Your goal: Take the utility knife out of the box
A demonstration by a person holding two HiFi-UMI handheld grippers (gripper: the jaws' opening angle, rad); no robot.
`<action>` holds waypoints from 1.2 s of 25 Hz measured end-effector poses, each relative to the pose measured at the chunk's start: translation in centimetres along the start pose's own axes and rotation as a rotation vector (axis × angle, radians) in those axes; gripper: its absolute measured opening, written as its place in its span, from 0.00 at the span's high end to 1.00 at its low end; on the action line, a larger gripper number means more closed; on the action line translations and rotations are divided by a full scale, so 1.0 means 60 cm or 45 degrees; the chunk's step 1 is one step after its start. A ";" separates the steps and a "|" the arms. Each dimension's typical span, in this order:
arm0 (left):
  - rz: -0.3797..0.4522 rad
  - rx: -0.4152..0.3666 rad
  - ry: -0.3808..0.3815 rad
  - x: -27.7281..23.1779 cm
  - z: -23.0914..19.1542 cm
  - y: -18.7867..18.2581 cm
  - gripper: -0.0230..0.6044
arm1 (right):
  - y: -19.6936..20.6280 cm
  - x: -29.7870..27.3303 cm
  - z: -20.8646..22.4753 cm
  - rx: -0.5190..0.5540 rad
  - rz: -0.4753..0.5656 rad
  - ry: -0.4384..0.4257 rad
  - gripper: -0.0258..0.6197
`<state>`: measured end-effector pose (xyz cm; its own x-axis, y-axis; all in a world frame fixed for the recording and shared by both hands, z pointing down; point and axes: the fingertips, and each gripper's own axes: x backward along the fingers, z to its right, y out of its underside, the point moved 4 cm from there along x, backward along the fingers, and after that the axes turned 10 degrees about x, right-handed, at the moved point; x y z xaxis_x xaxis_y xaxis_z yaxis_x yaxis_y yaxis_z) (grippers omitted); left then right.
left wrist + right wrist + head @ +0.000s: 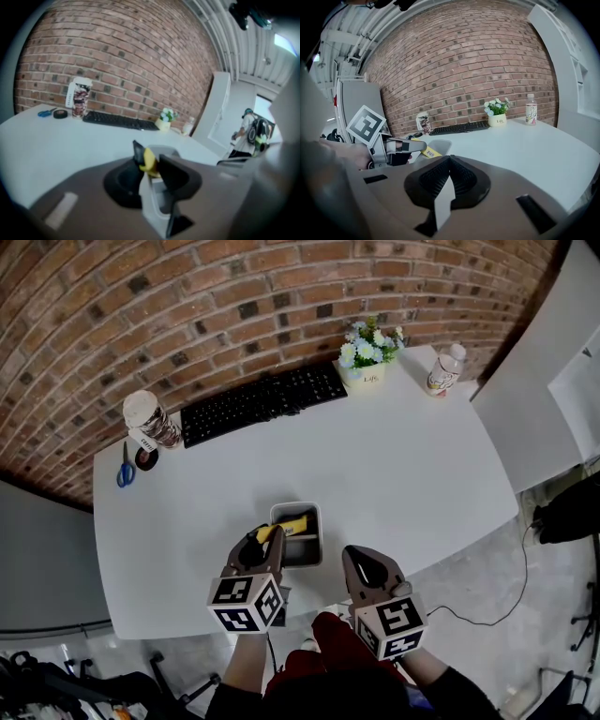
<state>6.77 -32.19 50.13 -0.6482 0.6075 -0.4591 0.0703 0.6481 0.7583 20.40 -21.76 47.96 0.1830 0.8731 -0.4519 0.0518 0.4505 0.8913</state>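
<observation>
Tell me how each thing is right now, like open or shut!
left gripper, shut on the knife.
right gripper, shut, empty.
knife, gripped at one end, other end over the box.
box, open-topped.
bottle, upright.
scissors, closed, lying flat.

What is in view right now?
White table: 1, white, underneath.
Grey box: 1, grey, near edge.
Yellow utility knife: 1, yellow, in box.
Black keyboard: 1, black, far side.
White flower pot: 1, white, keyboard's right.
Clear bottle: 1, clear, far right.
Patterned paper cup: 1, brown, keyboard's left.
Blue scissors: 1, blue, far left.
Black tape roll: 1, black, beside scissors.
Left claw: 1, brown, shut on knife.
Right claw: 1, brown, shut, empty.
</observation>
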 end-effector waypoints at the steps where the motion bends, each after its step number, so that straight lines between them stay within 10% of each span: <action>1: 0.003 0.008 0.005 0.001 0.001 0.000 0.80 | 0.001 0.000 -0.001 -0.001 0.000 -0.001 0.95; 30: 0.123 -0.093 0.092 0.060 0.042 -0.043 0.87 | -0.023 0.033 -0.030 0.071 0.054 0.012 0.95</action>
<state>6.15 -30.53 45.36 -0.6944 0.6288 -0.3499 0.0814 0.5517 0.8300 18.94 -20.34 45.78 0.1769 0.8930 -0.4139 0.0990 0.4022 0.9102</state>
